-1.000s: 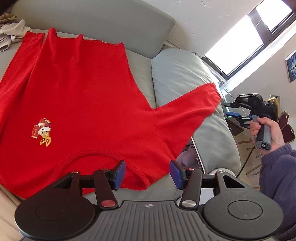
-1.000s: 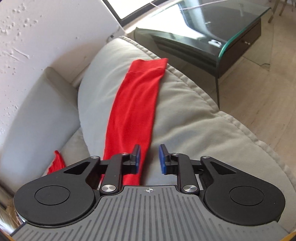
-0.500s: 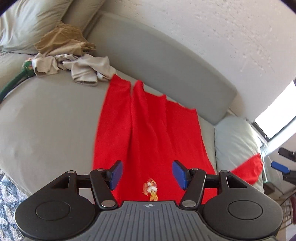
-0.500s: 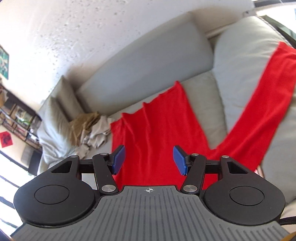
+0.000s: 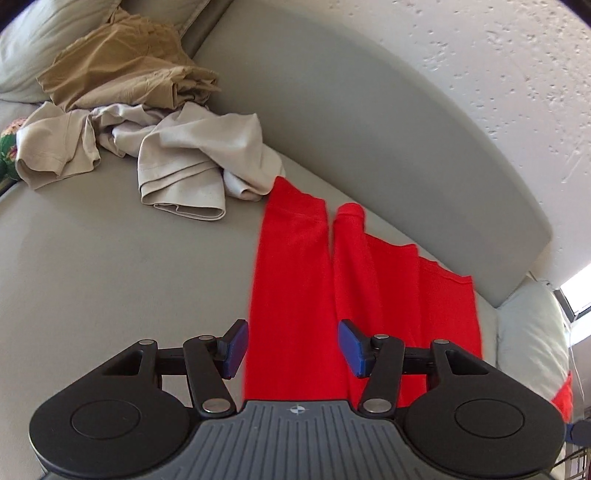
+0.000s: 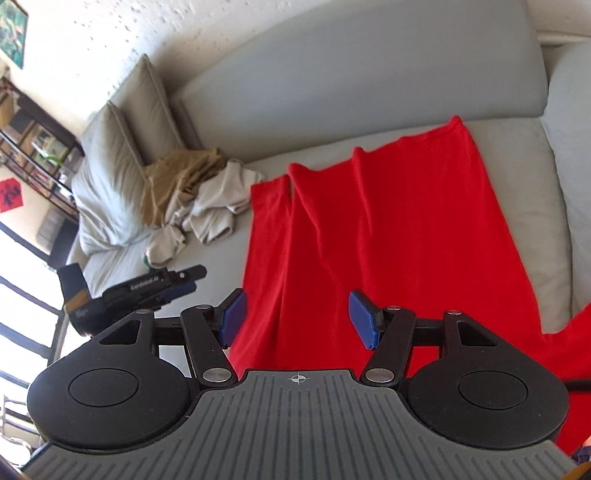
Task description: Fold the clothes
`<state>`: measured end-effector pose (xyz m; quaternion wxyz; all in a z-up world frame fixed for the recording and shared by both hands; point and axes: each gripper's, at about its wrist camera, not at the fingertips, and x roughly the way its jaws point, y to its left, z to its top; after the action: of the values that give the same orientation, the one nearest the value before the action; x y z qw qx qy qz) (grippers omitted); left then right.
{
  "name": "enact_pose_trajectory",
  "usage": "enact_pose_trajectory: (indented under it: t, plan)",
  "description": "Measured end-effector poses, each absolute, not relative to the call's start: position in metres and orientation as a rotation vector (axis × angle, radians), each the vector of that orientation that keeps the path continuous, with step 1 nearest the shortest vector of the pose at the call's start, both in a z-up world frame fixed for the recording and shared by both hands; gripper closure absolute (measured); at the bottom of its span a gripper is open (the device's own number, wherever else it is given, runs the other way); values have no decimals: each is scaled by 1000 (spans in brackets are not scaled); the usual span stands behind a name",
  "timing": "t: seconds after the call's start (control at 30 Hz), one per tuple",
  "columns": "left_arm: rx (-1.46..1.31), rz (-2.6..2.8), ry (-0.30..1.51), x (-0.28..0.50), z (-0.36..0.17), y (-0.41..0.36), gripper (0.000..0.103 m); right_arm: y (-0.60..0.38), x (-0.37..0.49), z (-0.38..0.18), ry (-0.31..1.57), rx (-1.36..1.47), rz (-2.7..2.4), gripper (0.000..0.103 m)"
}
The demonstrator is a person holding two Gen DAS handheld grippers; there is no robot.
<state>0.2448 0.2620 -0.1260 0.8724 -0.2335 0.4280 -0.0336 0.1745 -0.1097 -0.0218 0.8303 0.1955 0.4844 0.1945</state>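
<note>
left gripper (image 5: 292,347): closing, empty | right gripper (image 6: 293,320): opening, empty | risk: red shirt (image 6: 388,236), lower centre, bunches if a pinch catches one layer

Grey sofa (image 6: 369,74): long padded backrest, broad seat. Two grey cushions (image 6: 122,122) at far left end; pale cushion (image 5: 532,332) at right. White textured wall (image 5: 498,55) behind. Framed picture (image 6: 13,31) upper left. Dark shelving (image 6: 33,136) far left. Daylight from window (image 5: 576,299).
</note>
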Motion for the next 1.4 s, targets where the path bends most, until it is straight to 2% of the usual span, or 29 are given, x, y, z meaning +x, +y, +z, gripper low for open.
enact_pose_trajectory:
  t: [0.2,0.53,0.57,0.6,0.63,0.83,1.13,1.23,1.33,1.4]
  plan:
    - [-449,-12,902,316,-171,264,52,-98,212,-70,1055,225,237,40]
    - [-244,34,829,395,-189,234,53,-114,223,-117,1158,280,181,40]
    - [-206,17,824,397,-186,229,59,-116,221,-120,1169,285,175,40]
    - [-186,-8,821,396,-182,226,86,-119,220,-122,1181,290,167,40]
    - [-173,-27,821,395,-177,223,92,-122,219,-124,1191,293,156,40]
    - [-97,-65,668,339,-113,232,93,-137,203,-105,1167,335,130,40]
    - [-218,-9,390,210,29,338,93,-123,157,-36,1016,455,228,40]
    - [-224,51,360,180,47,373,93,-117,145,-18,943,594,310,39]
    - [-244,119,401,165,38,409,93,-111,141,-14,907,794,398,21]
    - [-261,168,449,164,18,432,93,-103,137,-14,896,881,426,21]
